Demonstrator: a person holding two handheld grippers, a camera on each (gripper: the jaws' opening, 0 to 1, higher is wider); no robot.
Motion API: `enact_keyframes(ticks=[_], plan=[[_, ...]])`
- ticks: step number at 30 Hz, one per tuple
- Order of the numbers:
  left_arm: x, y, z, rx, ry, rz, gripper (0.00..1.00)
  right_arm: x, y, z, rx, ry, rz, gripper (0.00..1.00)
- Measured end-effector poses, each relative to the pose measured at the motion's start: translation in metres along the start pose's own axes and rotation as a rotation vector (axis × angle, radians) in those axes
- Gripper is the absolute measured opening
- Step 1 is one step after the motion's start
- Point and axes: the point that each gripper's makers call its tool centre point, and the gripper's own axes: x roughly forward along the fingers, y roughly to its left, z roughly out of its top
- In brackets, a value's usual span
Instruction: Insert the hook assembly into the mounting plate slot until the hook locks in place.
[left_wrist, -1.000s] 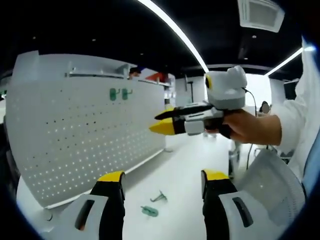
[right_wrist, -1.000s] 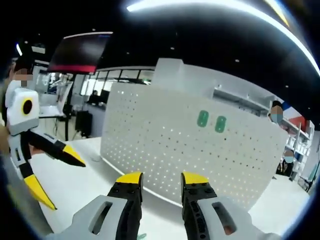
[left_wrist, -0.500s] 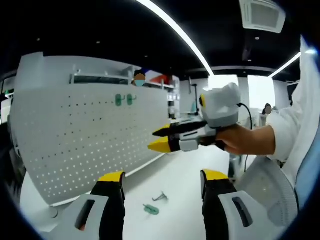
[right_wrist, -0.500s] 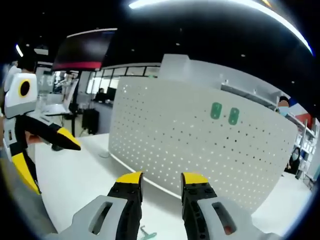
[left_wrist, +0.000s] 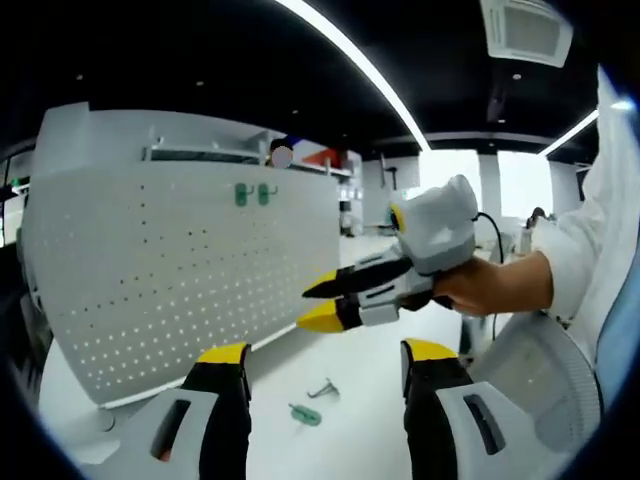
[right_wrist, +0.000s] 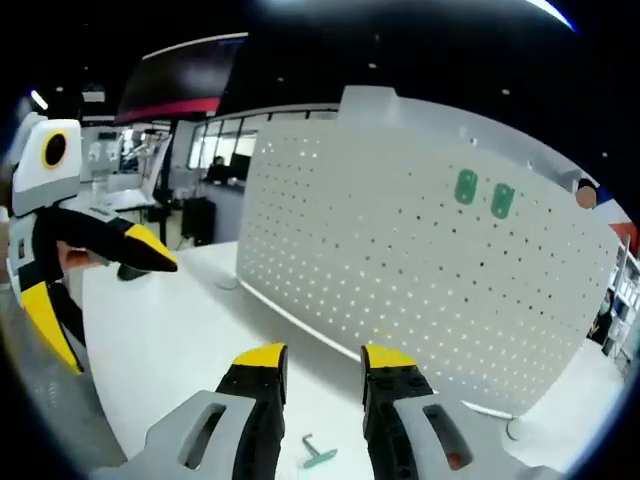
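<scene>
Left tongs (left_wrist: 325, 365): open, holding nothing.
Right tongs (right_wrist: 323, 365): open, holding nothing.
Green hook (left_wrist: 305, 414): lies flat on the white worktop (left_wrist: 370, 350), low between the left tongs' tips.
Pegboard (left_wrist: 180, 270): stands behind it.
Nearer: left tongs, probably.

white table (left_wrist: 370, 390), green hook (left_wrist: 305, 414), pegboard (left_wrist: 180, 270)

No text, label, brand, number or sign can be read on anything seen in either gripper view.
</scene>
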Motion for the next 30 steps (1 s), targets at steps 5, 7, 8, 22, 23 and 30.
enact_keyframes(ticks=[5,7,8,22,23,30], plan=[[0.005,0.005,-0.003,0.010,0.010,0.001,0.62,0.005,0.008,-0.009,-0.003,0.028,0.028,0.28],[0.005,0.005,-0.003,0.009,0.009,0.001,0.62,0.007,0.010,-0.013,0.002,0.040,0.036,0.28],[0.006,0.005,-0.004,0.009,0.010,0.001,0.62,0.008,0.011,-0.014,0.006,0.045,0.041,0.27],[0.006,0.005,-0.016,0.003,0.045,-0.006,0.62,0.019,0.026,-0.042,-0.001,0.131,0.090,0.25],[0.007,0.005,-0.016,0.006,0.046,-0.007,0.62,0.019,0.026,-0.043,0.000,0.135,0.092,0.25],[0.006,0.005,-0.015,0.009,0.042,-0.009,0.62,0.026,0.034,-0.053,-0.002,0.172,0.122,0.23]])
